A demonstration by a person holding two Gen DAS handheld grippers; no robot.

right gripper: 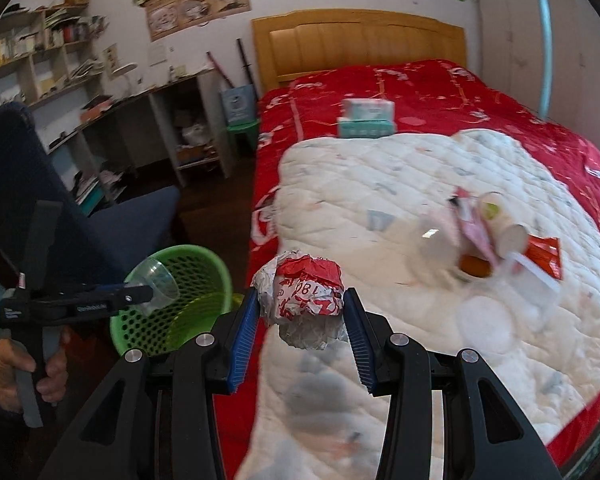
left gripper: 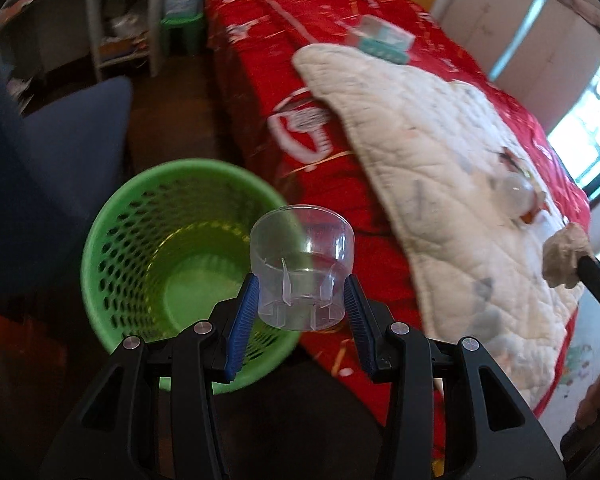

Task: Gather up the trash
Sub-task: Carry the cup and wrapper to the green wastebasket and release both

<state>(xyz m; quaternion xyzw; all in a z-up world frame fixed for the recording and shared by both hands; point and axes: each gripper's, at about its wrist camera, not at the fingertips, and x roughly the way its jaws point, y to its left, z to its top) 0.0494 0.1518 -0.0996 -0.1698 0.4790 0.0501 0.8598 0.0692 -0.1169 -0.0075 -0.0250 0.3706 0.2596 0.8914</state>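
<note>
Cup (left gripper: 302, 268), clear plastic, gripped by left tool (left gripper: 300, 300) above green basket (left gripper: 112, 216) beside bed (left gripper: 260, 60). Right tool (right gripper: 300, 312) grips crumpled wrapper (right gripper: 302, 300) over white quilt (right gripper: 380, 200). More trash (right gripper: 496, 240) lies on quilt.

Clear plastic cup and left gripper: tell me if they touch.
Touching. The left wrist view shows the left gripper with both blue pads pressed against the clear plastic cup.
</note>
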